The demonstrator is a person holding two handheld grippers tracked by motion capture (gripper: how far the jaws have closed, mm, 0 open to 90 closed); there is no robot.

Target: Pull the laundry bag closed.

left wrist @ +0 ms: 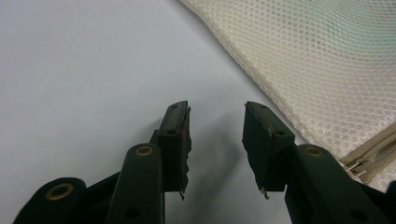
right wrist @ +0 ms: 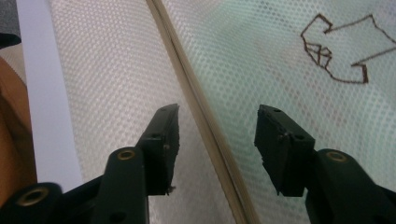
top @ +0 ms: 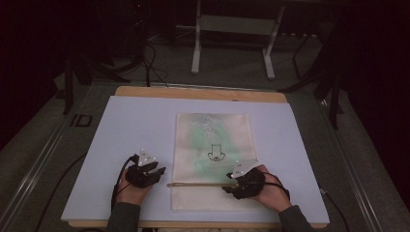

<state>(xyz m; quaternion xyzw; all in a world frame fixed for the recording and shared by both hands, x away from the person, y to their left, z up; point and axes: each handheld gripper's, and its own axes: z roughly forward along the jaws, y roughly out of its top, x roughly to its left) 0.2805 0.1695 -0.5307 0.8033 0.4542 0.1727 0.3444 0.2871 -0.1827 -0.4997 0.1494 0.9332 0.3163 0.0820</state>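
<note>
The right tool [top: 237, 182] is released, jaws straddling the zipper [right wrist: 196, 107] of the mesh bag [top: 212, 145] lying flat on the table [top: 135, 125]. The zipper's long axis runs left-right. The left tool [top: 153, 171], also released, hovers just beside the zipper's left end [left wrist: 369, 161].

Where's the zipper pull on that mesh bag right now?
In the left gripper view the zipper pull lies at the far right, on the mesh bag, just right of the open left tool. In the high view, that is the zipper's left end.
</note>
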